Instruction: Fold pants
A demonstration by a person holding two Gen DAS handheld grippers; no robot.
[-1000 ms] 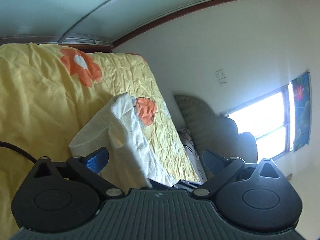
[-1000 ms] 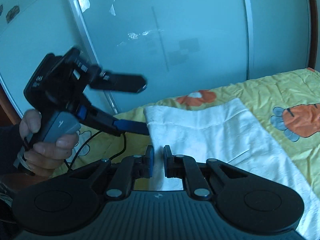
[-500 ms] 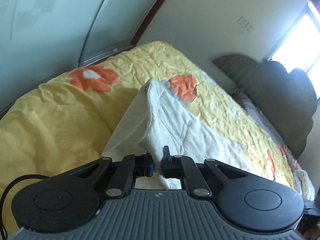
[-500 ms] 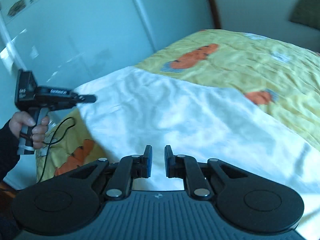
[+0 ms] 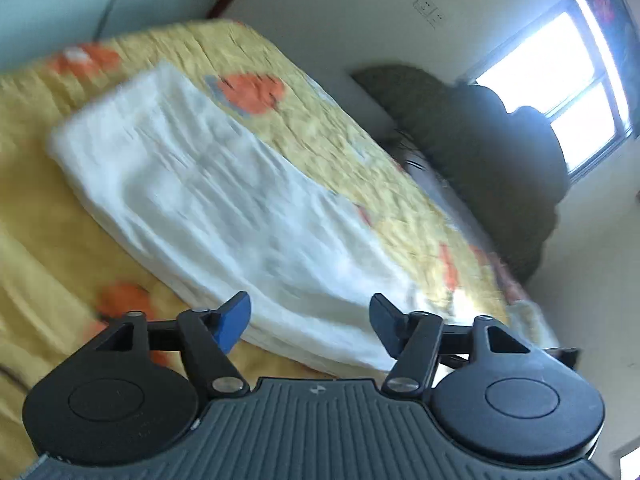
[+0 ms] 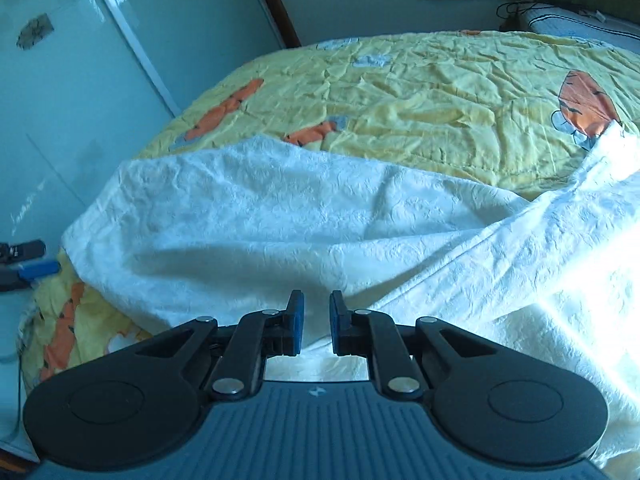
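White pants [image 6: 280, 216] lie on the bed [image 6: 440, 92] as the left tool [image 5: 310, 320] gapes empty and the right tool [image 6: 316, 320] (jaws narrowly parted, grip unclear) should draw the fabric flat, edges aligned.

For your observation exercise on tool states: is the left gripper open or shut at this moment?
Open. The left gripper has its blue fingertips spread wide apart, with nothing between them; the white pants lie on the yellow bedspread beyond.
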